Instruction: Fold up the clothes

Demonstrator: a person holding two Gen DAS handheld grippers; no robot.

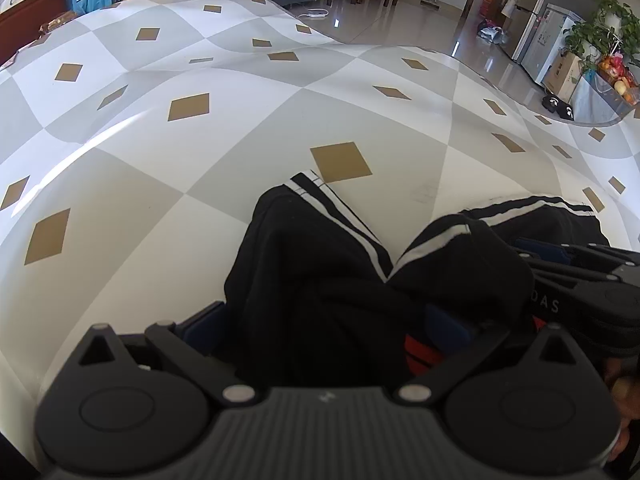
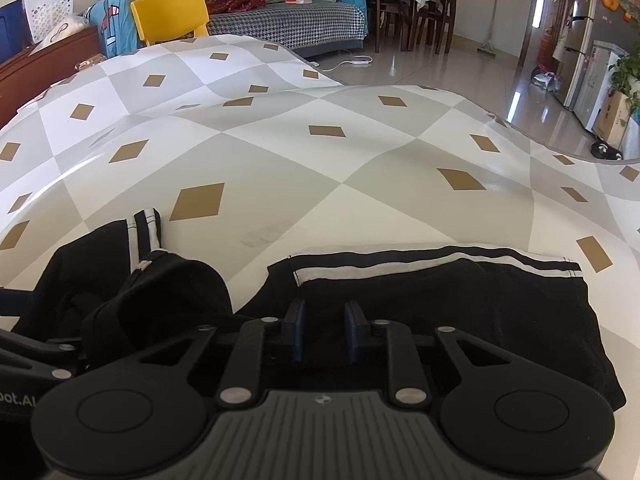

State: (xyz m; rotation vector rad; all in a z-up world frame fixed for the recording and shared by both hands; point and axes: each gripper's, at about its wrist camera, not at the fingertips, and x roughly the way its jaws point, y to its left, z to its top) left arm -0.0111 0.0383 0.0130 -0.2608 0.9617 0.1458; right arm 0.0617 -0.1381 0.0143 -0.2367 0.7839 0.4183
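Your black striped trousers (image 2: 460, 304) lie bunched on the near edge of the bench (image 2: 320, 160), one part flat by the right gripper (image 2: 323, 330), the other heaped over the left gripper (image 1: 324, 320). The right fingers stand narrowly apart with cloth between them; the left are spread wide, with fabric draped across. It's soft, limp cloth, so pinch hems or the striped side seams.

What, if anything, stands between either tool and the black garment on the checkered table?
Nothing visible does. The left tool has bunched folds of the black garment between its wide-spread fingers, and the right tool sits directly on the same cloth with fabric in its narrow gap. Only bare checkered table lies beyond.
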